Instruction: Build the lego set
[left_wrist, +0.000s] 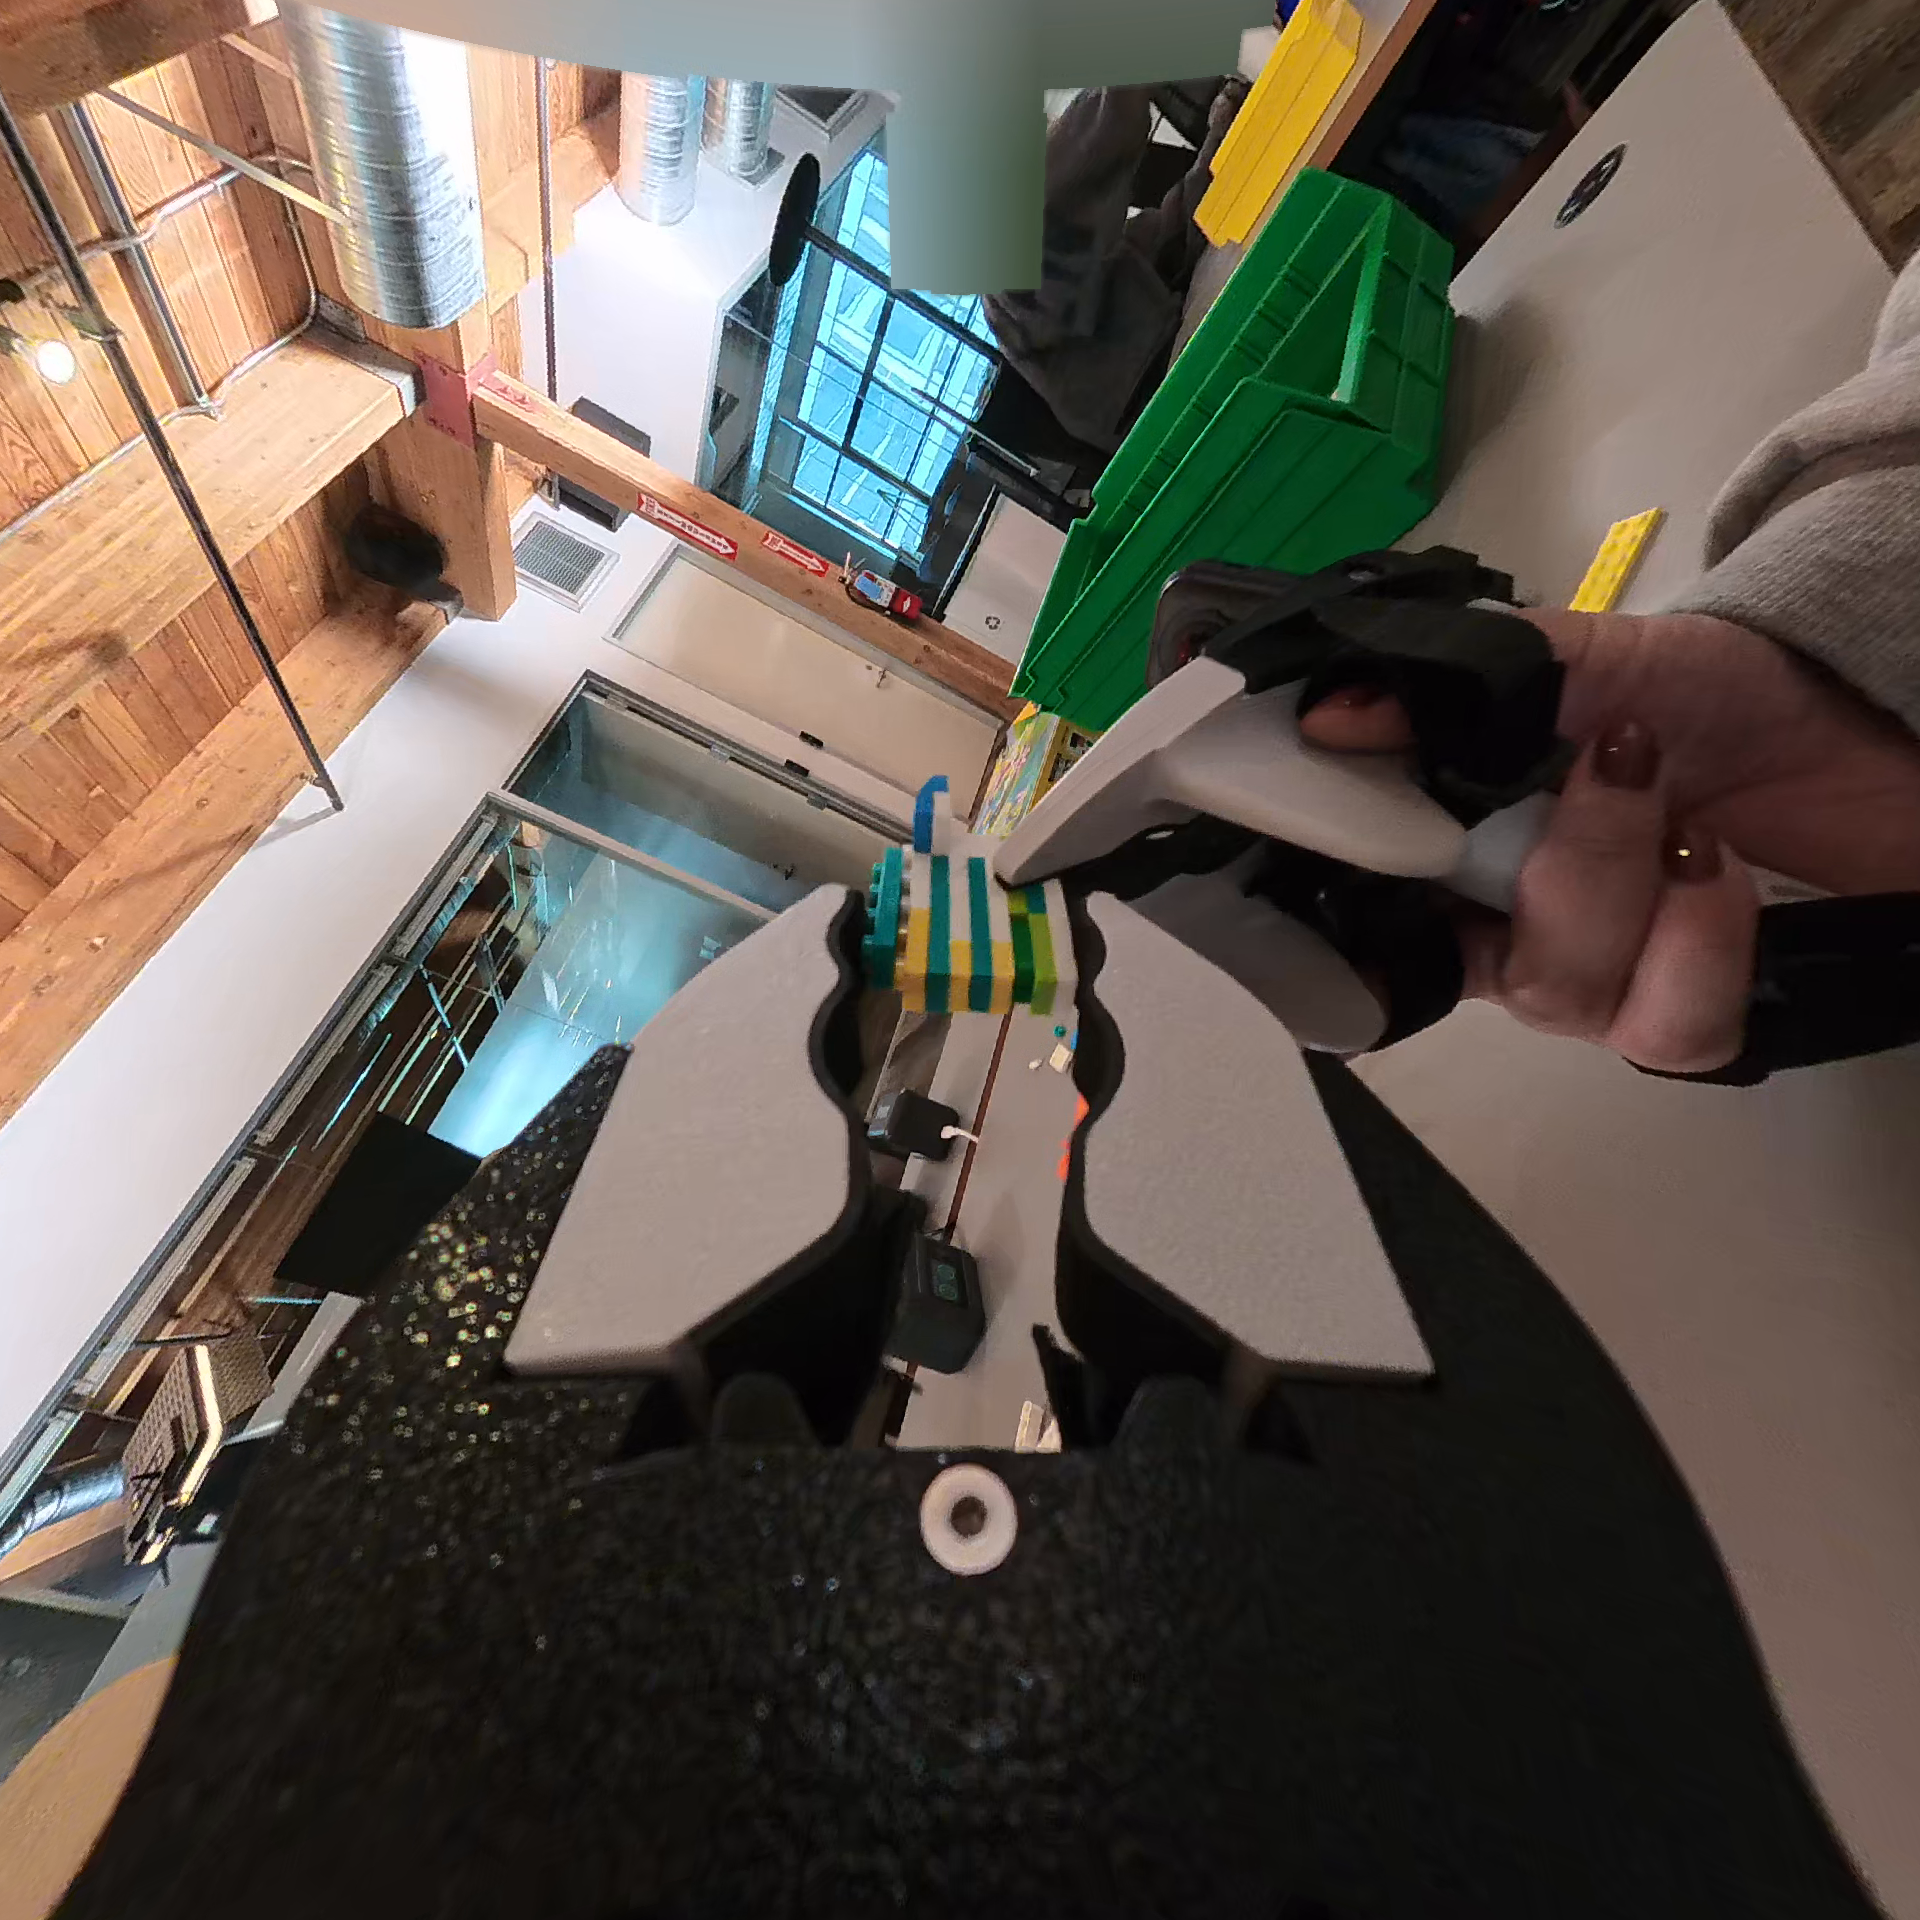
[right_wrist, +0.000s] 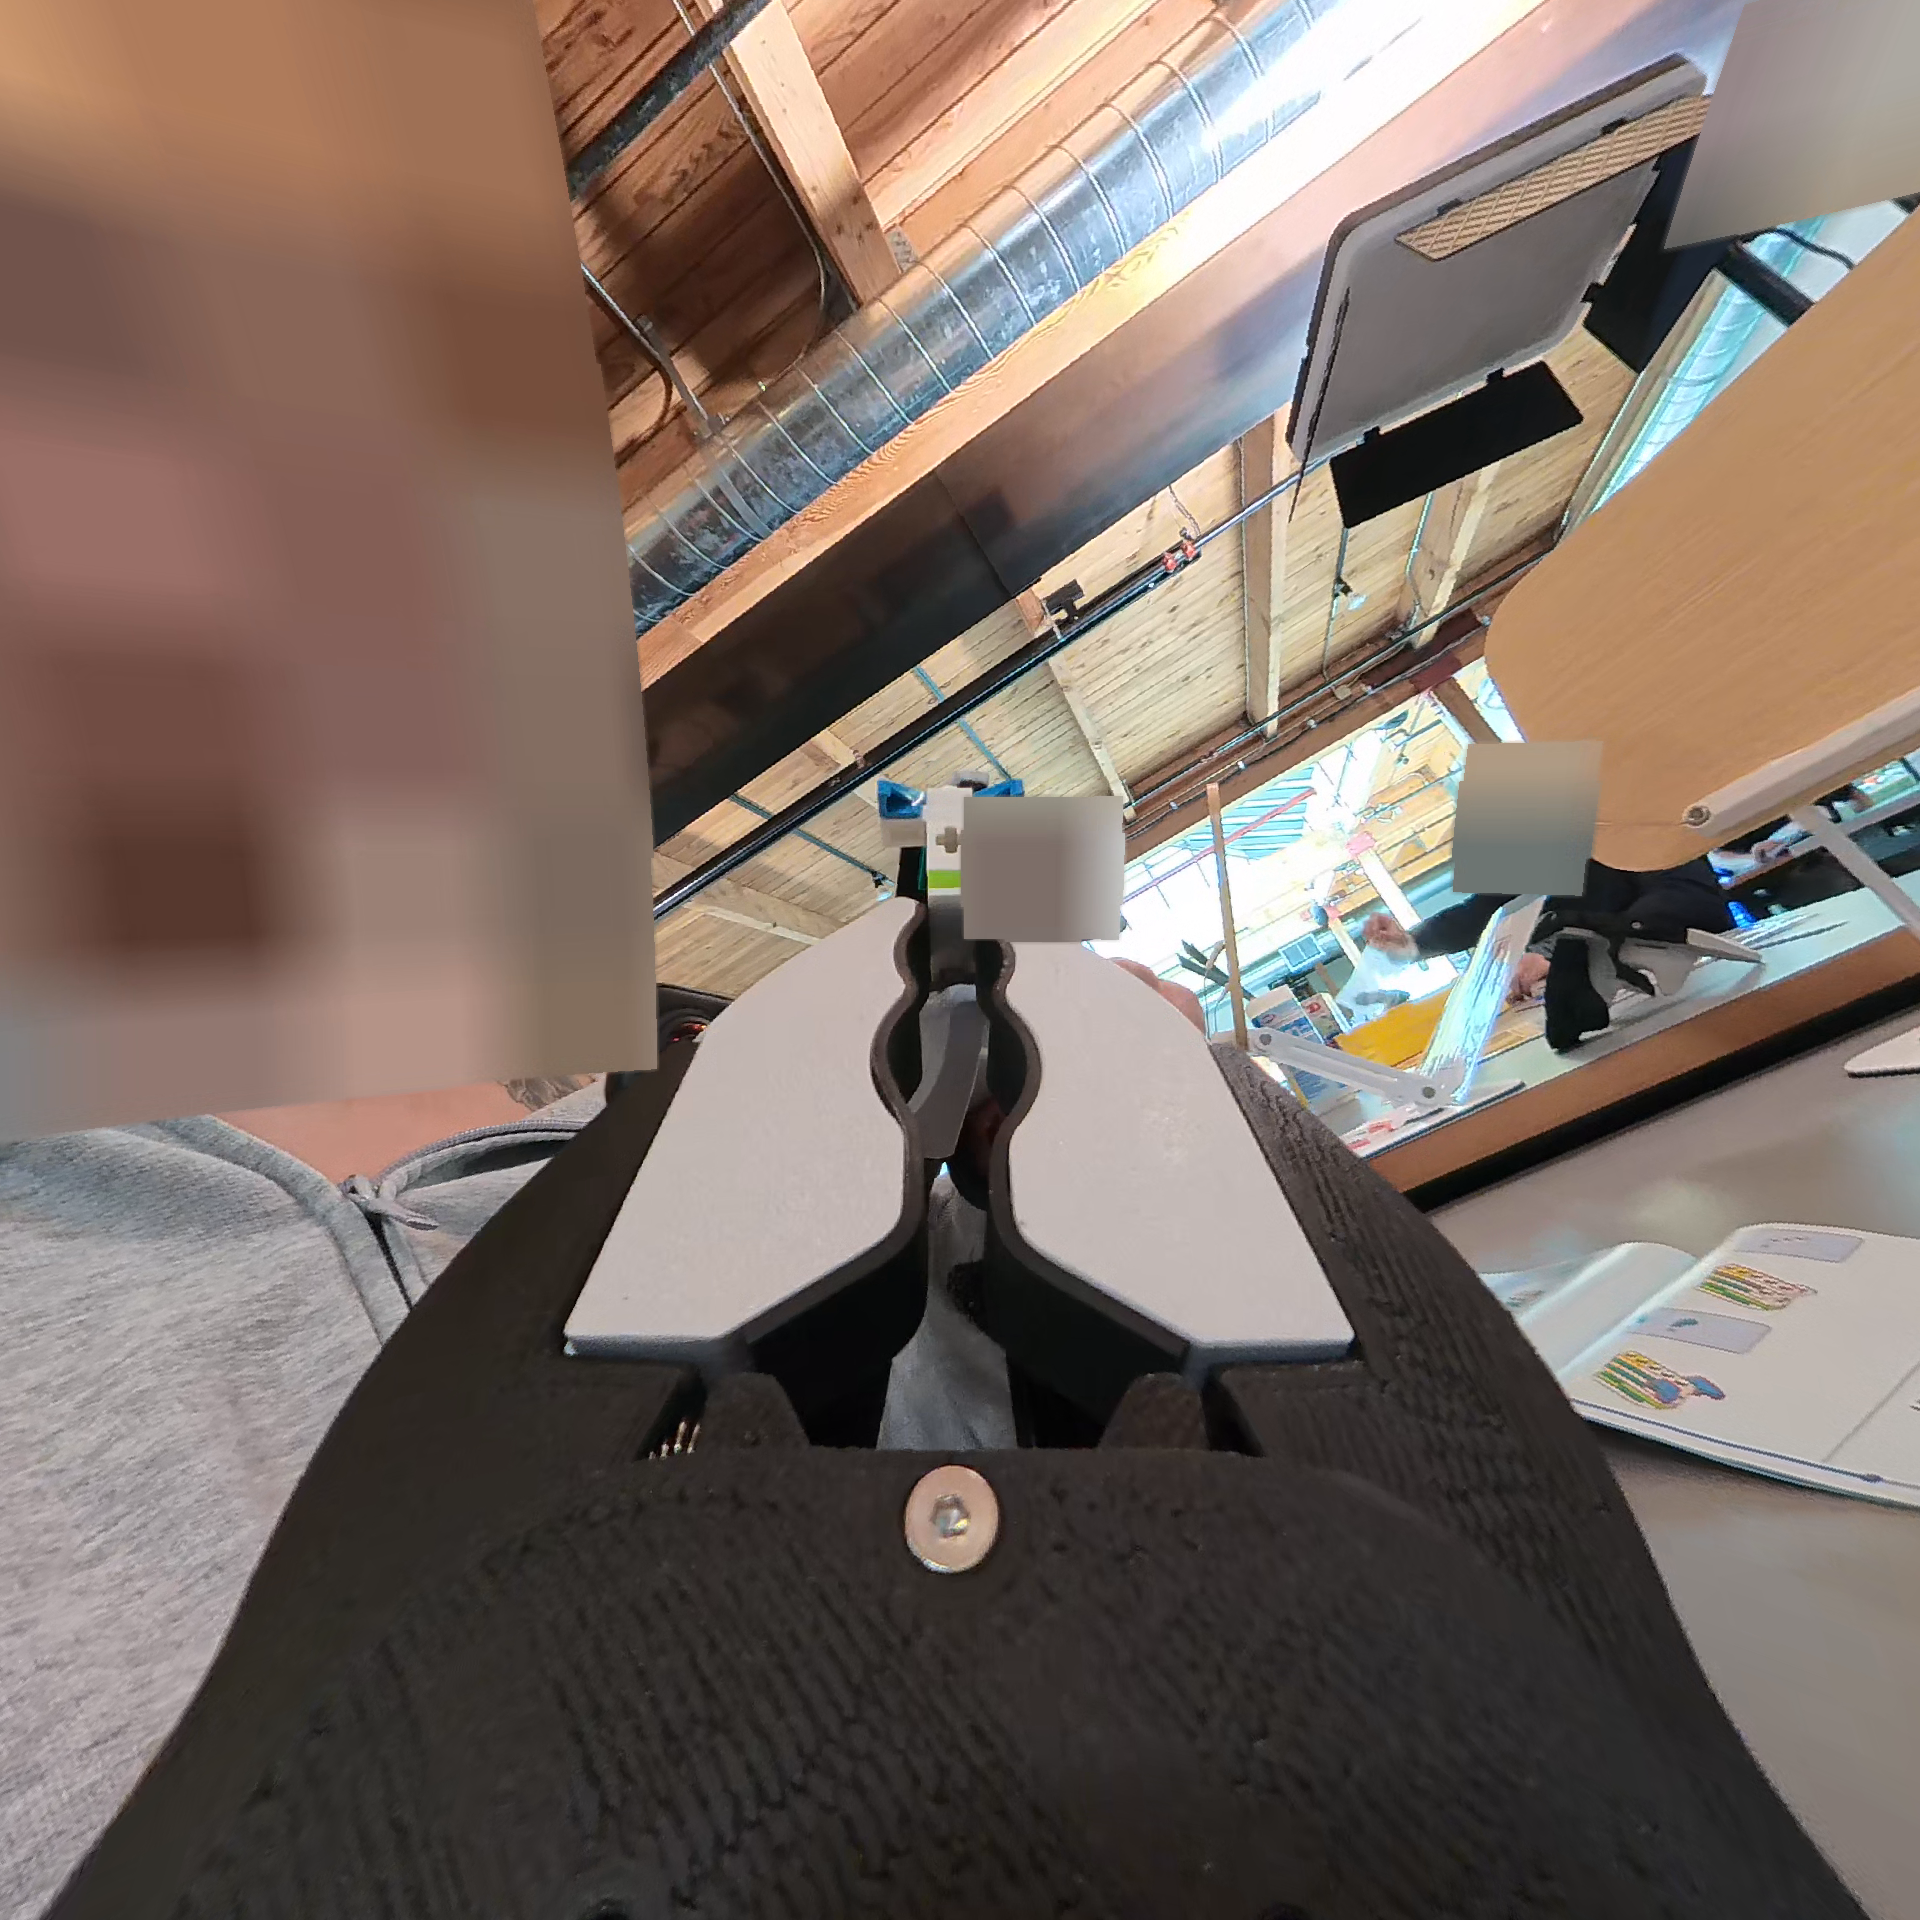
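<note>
My left gripper is shut on a small brick assembly striped in teal, yellow, white and green. Its pads press on the teal studded side and on the white side, and it holds the assembly in the air. A blue curved piece sticks out of the far end. My right gripper, held by a hand, reaches in from the right and pinches the assembly's white edge. In the right wrist view the right gripper is nearly closed on that white edge, and the assembly shows end-on with the blue piece beyond it.
Green bins and a yellow bin stand on the white table. A yellow plate lies near the sleeve. Small loose pieces and a black device lie below. An open booklet lies at the right. My two grippers' fingertips are within a few centimetres of each other.
</note>
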